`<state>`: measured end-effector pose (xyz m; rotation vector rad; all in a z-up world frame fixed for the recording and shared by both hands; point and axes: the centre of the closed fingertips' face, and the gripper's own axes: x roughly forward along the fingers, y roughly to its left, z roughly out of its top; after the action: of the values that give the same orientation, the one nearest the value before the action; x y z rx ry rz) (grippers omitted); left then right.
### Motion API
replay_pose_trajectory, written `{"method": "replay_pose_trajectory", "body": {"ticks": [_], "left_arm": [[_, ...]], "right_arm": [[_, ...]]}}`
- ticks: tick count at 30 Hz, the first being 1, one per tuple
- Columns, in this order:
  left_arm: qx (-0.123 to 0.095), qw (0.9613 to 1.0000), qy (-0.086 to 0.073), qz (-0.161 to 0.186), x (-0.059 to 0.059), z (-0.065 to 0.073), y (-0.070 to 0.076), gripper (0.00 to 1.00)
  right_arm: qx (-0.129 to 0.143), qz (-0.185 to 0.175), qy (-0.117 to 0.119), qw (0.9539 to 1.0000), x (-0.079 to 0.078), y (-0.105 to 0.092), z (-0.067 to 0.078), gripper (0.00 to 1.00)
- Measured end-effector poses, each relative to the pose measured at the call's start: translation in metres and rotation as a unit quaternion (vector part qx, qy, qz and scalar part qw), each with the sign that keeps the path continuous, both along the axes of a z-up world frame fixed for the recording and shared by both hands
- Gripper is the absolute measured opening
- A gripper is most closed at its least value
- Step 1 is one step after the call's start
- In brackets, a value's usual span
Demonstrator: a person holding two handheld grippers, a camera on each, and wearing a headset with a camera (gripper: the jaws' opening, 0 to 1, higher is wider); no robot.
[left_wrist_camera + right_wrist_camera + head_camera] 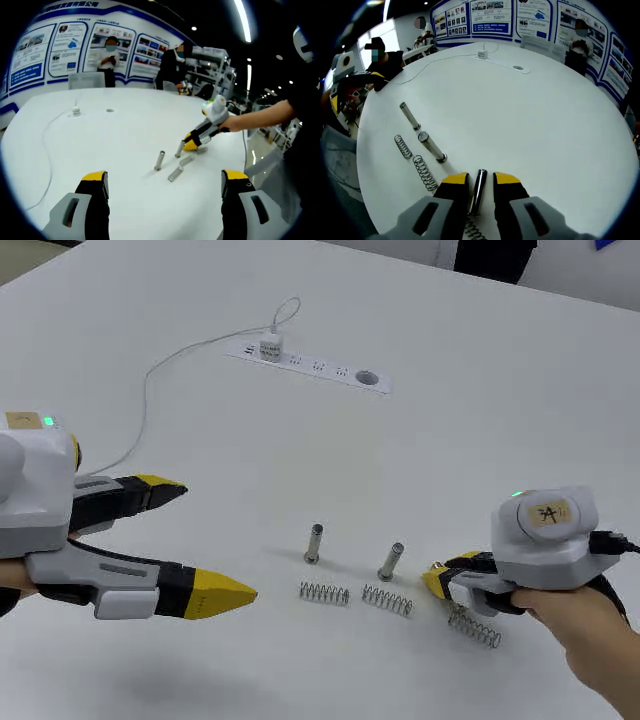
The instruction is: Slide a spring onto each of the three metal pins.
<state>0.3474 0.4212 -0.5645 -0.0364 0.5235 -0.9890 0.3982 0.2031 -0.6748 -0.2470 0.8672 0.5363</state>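
Two metal pins (314, 543) (391, 561) stand upright on the white table (450, 440). A spring (324, 592) lies in front of one, a second spring (387, 600) in front of the other. A third spring (474, 628) lies under my right gripper (437, 578), low at the table. In the right gripper view that gripper (481, 176) is shut on the third pin (478, 192), whose tip sticks out past the yellow fingertips. My left gripper (205, 540) hovers at the left, open and holding nothing, well short of the pins (159, 160) (179, 149).
A white power strip (310, 365) with a plugged-in charger (270, 347) lies at the far side, its cable (145, 400) curving to the left edge. People stand by poster walls beyond the table (110, 50).
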Motion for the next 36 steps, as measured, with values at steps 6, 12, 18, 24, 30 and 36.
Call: {"method": "replay_pose_trajectory", "body": {"ticks": [6, 12, 18, 24, 30, 36], "left_arm": [[0.000, 1.0000, -0.001, 0.003, 0.001, 0.001, 0.002, 0.95], [-0.005, 0.9999, -0.008, 0.004, 0.003, 0.006, 0.002, 0.95], [-0.007, 0.9999, -0.010, -0.001, 0.003, 0.007, -0.003, 0.94], [-0.007, 0.9999, -0.012, -0.005, 0.002, 0.009, -0.007, 0.94], [-0.003, 0.9999, -0.012, -0.010, -0.001, 0.010, -0.008, 0.94], [-0.002, 0.9998, -0.017, -0.009, 0.000, 0.015, -0.006, 0.95]], "right_arm": [[-0.005, 0.006, 0.010, 0.9999, -0.001, 0.001, 0.000, 0.16], [0.008, 0.003, 0.034, 0.9994, 0.004, -0.004, -0.002, 0.10], [0.000, 0.002, 0.047, 0.9989, 0.003, -0.004, -0.002, 0.09], [0.017, -0.026, 0.070, 0.9970, 0.003, -0.005, -0.002, 0.08], [0.036, -0.042, 0.046, 0.9974, 0.006, -0.004, 0.000, 0.07], [0.038, -0.026, 0.023, 0.9987, 0.008, 0.002, 0.009, 0.07]]}}
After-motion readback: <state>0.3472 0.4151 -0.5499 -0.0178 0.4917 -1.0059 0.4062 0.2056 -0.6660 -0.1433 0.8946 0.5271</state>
